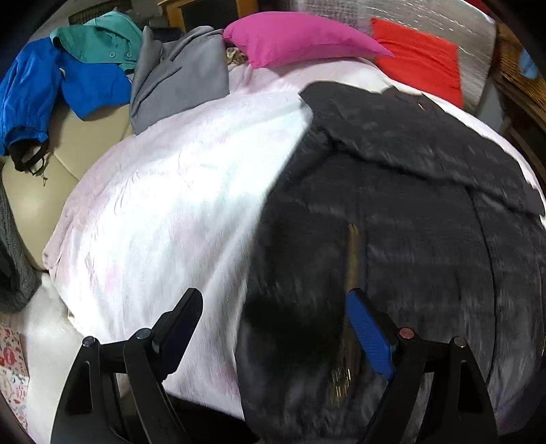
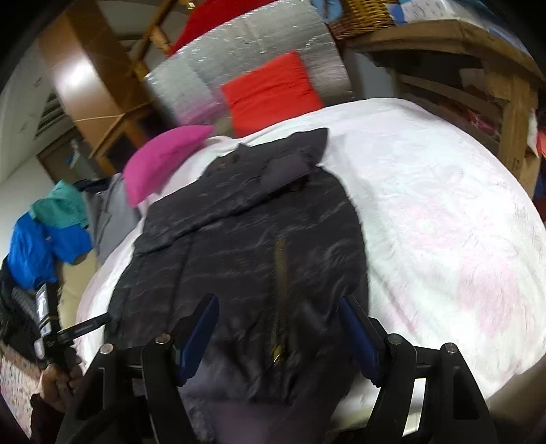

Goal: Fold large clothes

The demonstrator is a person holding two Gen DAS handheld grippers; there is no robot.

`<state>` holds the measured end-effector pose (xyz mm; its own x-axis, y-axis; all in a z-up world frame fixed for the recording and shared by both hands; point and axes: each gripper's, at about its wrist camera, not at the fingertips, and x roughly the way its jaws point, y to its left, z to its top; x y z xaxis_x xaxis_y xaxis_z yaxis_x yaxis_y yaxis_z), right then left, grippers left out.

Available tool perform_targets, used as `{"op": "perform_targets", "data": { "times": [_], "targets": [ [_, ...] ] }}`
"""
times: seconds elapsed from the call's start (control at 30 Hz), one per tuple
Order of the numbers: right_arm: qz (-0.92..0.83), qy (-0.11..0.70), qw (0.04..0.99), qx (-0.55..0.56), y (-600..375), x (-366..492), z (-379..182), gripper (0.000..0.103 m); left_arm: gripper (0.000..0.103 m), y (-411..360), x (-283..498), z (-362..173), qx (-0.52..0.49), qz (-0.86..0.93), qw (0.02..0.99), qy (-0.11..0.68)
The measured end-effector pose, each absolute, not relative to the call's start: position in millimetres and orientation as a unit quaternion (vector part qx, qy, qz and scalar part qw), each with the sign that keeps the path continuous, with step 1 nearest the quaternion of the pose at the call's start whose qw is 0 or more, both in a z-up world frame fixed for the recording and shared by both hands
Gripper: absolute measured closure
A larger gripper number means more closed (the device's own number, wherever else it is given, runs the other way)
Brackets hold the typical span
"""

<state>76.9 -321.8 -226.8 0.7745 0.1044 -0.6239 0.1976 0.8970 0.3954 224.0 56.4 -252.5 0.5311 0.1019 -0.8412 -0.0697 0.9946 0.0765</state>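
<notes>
Quilted dark jacket lies flat on crinkled white-pink bedspread.

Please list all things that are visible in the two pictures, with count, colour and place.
jacket: one, dark, zipped, flat on the bed.
bed cover: one, pale pink, under the jacket.
pillow: one, magenta, head of the bed.
cushion: one, red, against the silver padding.
grey garment: one, bed's far left edge.
teal garment: one, beside the grey.
blue garment: one, leftmost.
basket: one, wicker, on the shelf.
left gripper: jaws open, above the jacket's hem.
right gripper: jaws open, above the zip.
</notes>
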Motion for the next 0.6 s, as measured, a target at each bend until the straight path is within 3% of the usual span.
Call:
{"op": "perform_targets", "data": {
  "times": [0.23,0.6],
  "targets": [
    [-0.048,0.315,0.911,0.263,-363,169,-207,0.027,0.017,65,320,-227,-0.034,0.059,0.885,0.461],
    [-0.087,0.355,0.892,0.268,-407,324,-236,0.027,0.017,46,422,-259,-0.063,0.038,0.877,0.475]
  ]
}}
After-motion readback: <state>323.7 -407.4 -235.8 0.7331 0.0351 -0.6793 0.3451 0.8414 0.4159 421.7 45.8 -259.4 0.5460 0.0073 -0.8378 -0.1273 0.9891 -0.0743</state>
